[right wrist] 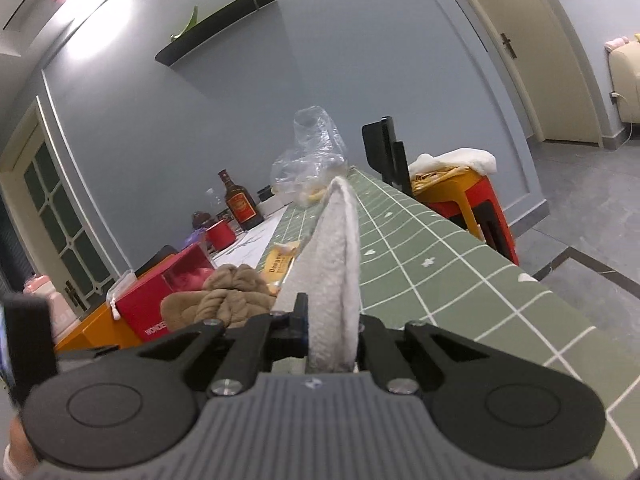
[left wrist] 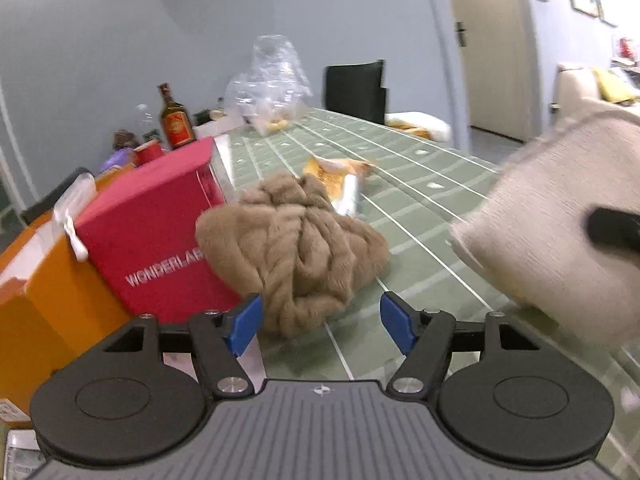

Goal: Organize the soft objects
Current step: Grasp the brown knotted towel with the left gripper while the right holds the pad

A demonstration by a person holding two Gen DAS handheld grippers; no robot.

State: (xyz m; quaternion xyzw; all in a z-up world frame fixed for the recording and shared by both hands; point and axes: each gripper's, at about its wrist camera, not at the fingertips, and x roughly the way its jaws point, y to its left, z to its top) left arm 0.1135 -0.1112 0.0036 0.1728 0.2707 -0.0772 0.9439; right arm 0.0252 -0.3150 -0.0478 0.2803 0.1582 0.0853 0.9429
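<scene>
Brown and fluffy, the scarf (left wrist: 294, 248) lies bunched up on the green tabletop (left wrist: 420, 216). It is just in front of the left gripper (left wrist: 320, 320), whose blue jaws are spread wide with nothing between them. A red box (left wrist: 156, 236) touches the scarf on its left side, and an orange box (left wrist: 48, 308) sits beside the red one. Behind the scarf is a small snack bag (left wrist: 340, 178).

The right gripper (right wrist: 332, 332) has its jaws pinching a white towel (right wrist: 336, 276). The towel is up off the tabletop and looks blurry in the left view (left wrist: 560, 232), over to the right of the scarf.

Far back on the tabletop are a clear plastic bag (left wrist: 272, 80), a brown bottle (left wrist: 174, 118) and a red cup (left wrist: 148, 152). A black chair (left wrist: 354, 86) stands at the far end.
</scene>
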